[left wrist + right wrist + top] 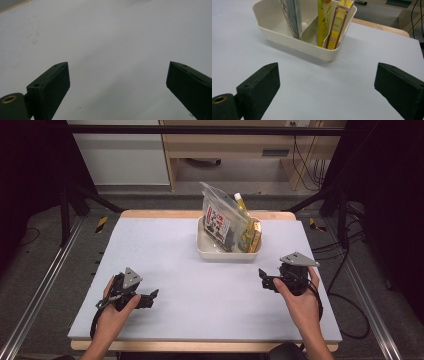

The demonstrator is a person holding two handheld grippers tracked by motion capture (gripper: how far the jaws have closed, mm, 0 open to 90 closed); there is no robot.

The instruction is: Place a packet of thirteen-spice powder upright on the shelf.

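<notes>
Standing at the far middle of the surface [165, 250], a cream tray [205, 251] is seen holding a clear printed pouch [218, 220] and yellow packets [250, 235]. The right gripper [266, 279] is held near it, jaws apart; the left gripper [150, 298] lies well apart, jaws spread.

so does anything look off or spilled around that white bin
Nothing is spilled or damaged. The clear bag leans at a tilt and sticks well above the white bin, beside the upright yellow packs. Both hand-held grippers, left and right, are open and empty.
</notes>
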